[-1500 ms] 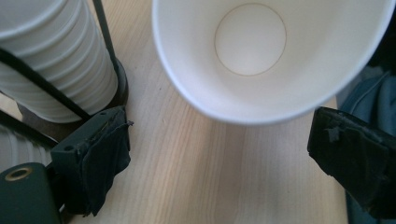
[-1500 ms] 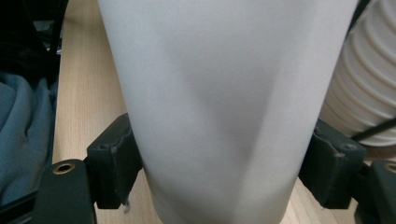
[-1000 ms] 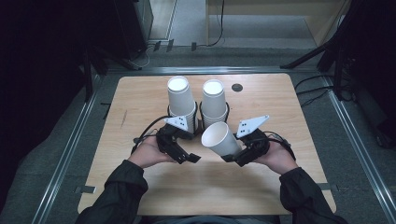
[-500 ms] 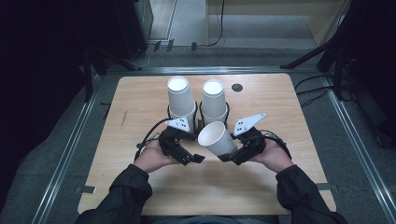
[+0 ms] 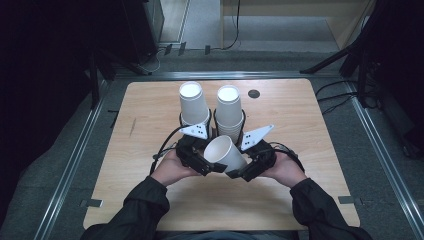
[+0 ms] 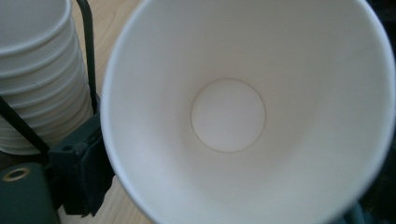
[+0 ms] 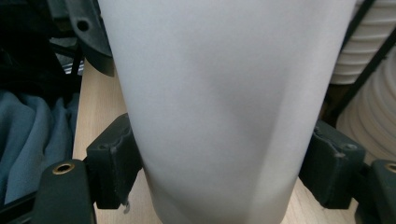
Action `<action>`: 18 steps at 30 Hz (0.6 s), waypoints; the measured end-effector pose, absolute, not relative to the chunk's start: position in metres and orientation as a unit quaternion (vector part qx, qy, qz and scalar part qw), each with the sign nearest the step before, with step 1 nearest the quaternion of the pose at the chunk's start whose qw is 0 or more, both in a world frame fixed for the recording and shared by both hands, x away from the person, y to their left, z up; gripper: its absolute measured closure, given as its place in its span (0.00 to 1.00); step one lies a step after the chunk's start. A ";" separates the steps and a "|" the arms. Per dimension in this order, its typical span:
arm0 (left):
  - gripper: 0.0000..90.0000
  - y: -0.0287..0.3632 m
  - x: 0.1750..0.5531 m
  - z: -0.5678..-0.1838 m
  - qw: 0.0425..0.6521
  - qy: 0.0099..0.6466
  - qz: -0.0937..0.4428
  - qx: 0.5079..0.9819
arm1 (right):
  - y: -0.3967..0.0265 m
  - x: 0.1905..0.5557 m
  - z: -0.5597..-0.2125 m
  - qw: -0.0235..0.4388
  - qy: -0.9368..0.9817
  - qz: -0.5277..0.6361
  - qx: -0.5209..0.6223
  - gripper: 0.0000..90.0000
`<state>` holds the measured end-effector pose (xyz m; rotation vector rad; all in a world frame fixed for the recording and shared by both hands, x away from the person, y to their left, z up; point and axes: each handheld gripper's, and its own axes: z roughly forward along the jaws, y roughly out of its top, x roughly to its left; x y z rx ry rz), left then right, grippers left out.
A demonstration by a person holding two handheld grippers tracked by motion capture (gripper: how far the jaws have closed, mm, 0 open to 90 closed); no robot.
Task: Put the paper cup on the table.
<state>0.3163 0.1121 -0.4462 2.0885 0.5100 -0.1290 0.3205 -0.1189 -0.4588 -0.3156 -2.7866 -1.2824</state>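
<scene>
Between the two hands, low over the counter (image 5: 150,200), a single paper cup (image 5: 223,152) hangs on its side in the right gripper (image 5: 248,165), jaws pressed on its body. Over the last second it has slid leftward, and its open mouth has turned toward the left gripper (image 5: 202,161), whose camera looks straight into it. I cannot tell how the left jaws stand. Both cup stacks (image 5: 229,112) stay in their wire holders behind. A hand-over seems to be shaping up.
</scene>
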 end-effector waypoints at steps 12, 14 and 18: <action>0.10 0.108 0.317 -0.445 0.483 0.218 -0.057 0.846 | -0.112 0.318 -0.462 0.042 -0.904 -0.414 -0.100 0.25; 0.10 0.107 0.317 -0.445 0.483 0.218 -0.058 0.846 | -0.113 0.317 -0.461 0.043 -0.904 -0.413 -0.102 0.25; 0.13 0.106 0.319 -0.447 0.475 0.211 -0.069 0.851 | -0.114 0.317 -0.463 0.041 -0.907 -0.408 -0.102 0.25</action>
